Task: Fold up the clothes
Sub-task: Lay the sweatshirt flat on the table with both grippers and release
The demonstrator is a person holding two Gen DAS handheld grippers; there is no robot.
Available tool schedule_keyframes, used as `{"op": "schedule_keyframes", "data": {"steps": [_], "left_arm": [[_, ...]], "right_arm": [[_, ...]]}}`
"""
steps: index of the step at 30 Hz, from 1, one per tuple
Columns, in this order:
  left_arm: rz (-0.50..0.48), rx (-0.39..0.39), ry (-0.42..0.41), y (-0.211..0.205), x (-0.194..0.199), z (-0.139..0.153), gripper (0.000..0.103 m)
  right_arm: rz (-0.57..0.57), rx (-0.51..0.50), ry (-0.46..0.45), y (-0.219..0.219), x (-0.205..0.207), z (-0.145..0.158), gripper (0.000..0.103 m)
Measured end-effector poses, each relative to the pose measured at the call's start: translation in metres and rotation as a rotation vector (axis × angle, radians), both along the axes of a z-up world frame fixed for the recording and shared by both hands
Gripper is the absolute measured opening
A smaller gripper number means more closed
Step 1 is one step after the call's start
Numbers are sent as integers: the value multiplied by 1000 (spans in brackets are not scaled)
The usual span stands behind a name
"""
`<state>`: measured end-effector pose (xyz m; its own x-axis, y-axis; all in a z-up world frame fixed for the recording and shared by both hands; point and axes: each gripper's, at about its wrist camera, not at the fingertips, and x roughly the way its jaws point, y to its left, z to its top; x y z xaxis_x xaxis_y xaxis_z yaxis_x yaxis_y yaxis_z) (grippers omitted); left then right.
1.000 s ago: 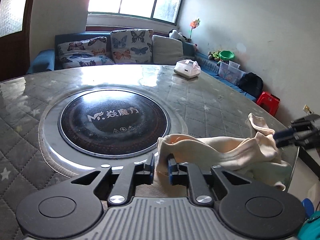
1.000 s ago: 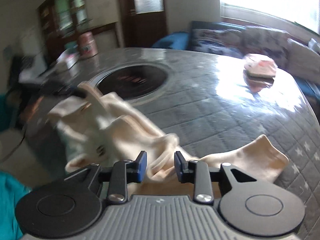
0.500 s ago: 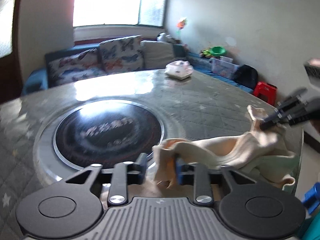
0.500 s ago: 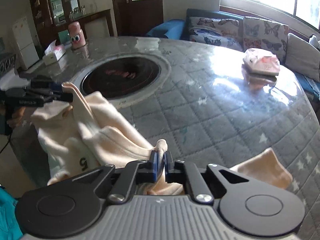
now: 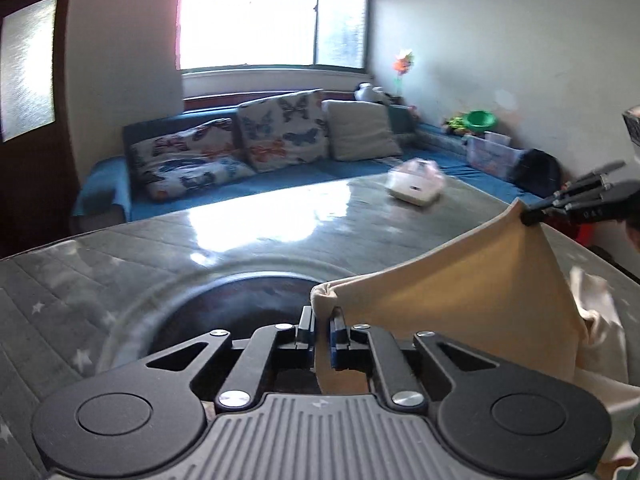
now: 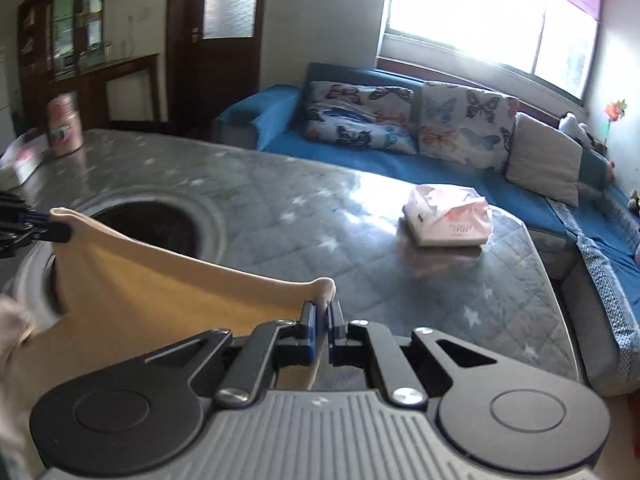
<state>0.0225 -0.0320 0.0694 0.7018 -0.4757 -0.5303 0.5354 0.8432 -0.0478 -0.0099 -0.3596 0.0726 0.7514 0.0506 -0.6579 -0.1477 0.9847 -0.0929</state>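
ahead of the left gripper (image 5: 323, 330) a round dark recessed plate (image 5: 240, 312) sits in the quilted grey table (image 5: 100, 272), and farther ahead to its right a white-and-pink tissue pack (image 5: 416, 184) lies on the tabletop; beyond the table edge runs a blue sofa (image 5: 280, 178) with butterfly cushions (image 5: 280, 136) under a bright window (image 5: 260, 16). from the right gripper (image 6: 319, 322) the same tissue pack (image 6: 448, 220) lies ahead and to the right, carrying small print too blurred to read, and a pink container (image 6: 64, 124) stands far ahead to the left near the table's rim. nothing stands between either gripper and the cloth. pale digits show on the side of the right gripper (image 5: 532, 212) as seen from the left camera, but they cannot be read. the cream garment (image 5: 460, 292) hangs above the table, lifted clear of it along its top edge; that edge is pulled taut, its long axis running from one gripper straight across to the other, and the rest drapes down below. the left gripper's jaws are pressed together on one bunched corner of it, and the right gripper's jaws are likewise pinched on the opposite corner of the garment (image 6: 160, 292), with the left gripper (image 6: 60, 232) visible far to its left at the other end.
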Motion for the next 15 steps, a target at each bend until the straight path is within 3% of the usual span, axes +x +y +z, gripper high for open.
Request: {"op": "schedule_keyframes", "data": {"steps": [7,15], "left_arm": [[122,51,106,-1,73,-22,8],[212,97,189,5,107,-55,10]], "right_arm": [[-43,4,41,7,79,-41,4],[-63,11,105,12,120,-77,8]]}}
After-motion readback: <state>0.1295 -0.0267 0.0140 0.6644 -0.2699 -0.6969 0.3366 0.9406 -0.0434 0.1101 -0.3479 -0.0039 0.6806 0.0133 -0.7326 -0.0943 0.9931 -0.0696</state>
